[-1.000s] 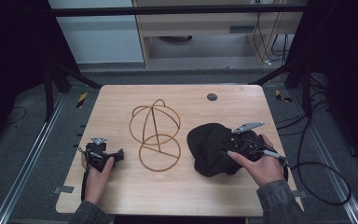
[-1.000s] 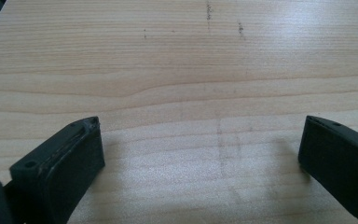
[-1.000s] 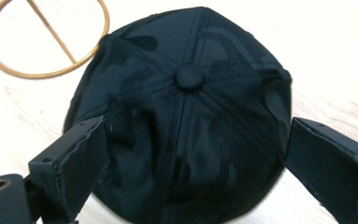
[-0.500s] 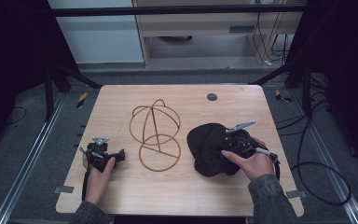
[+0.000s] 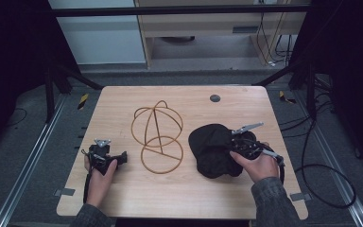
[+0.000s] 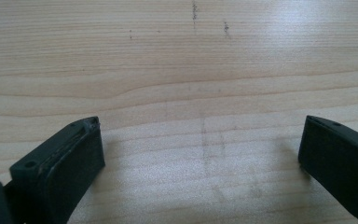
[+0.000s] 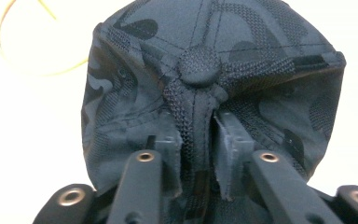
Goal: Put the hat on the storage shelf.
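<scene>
My right claw (image 7: 196, 140) has just been closing and now pinches a fold of the black cap (image 7: 205, 60) just below its crown button, ready to lift it. The wire hat stand (image 5: 157, 137) waits to my left, while my left claw (image 6: 200, 154) rests released on the table (image 6: 177, 56).

My high cam sits above the near edge, looking fwd and down over the whole tabletop (image 5: 123, 194). Left gripper cam is v. close to bare wood near the left edge. Right gripper cam is close on the cap (image 7: 205, 70), which high view shares by the right edge (image 5: 212, 149).
</scene>
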Demonstrator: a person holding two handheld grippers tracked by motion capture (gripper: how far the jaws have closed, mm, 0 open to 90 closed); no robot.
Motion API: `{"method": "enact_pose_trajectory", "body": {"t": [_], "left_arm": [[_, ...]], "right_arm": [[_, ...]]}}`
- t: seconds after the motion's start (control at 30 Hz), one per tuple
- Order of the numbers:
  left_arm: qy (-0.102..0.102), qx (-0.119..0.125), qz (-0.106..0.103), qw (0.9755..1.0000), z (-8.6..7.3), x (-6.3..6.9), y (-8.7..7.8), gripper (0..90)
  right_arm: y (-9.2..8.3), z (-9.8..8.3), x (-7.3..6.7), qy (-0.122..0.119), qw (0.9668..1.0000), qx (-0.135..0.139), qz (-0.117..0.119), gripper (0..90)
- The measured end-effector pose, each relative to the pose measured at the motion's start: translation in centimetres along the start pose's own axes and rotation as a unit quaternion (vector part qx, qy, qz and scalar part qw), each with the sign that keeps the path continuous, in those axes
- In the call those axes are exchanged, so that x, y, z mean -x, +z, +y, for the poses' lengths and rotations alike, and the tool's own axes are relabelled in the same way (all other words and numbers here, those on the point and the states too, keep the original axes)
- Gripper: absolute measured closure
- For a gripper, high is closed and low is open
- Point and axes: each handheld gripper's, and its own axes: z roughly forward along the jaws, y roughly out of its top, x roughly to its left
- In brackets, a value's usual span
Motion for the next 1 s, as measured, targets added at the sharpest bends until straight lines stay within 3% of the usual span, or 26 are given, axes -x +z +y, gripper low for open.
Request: {"method": "enact_pose_trajectory", "body": {"t": [0.27, 0.57, 1.0], "left_arm": [[0.001, 0.001, -0.002, 1.0, 0.0, 0.0, 0.0, 0.0], [0.004, 0.0, -0.004, 1.0, 0.0, 0.1, 0.0, 0.0], [0.007, 0.0, -0.007, 0.9999, 0.0, 0.2, 0.0, 0.0]], "right_arm": [[-0.5, 0.9, 0.3, 0.006, 0.9998, 0.0, 0.017, 83.8], [-2.3, 2.2, 0.9, 0.044, 0.997, 0.027, 0.058, 85.0], [-6.0, 5.0, 0.6, 0.056, 0.9939, 0.079, 0.052, 85.1]]}}
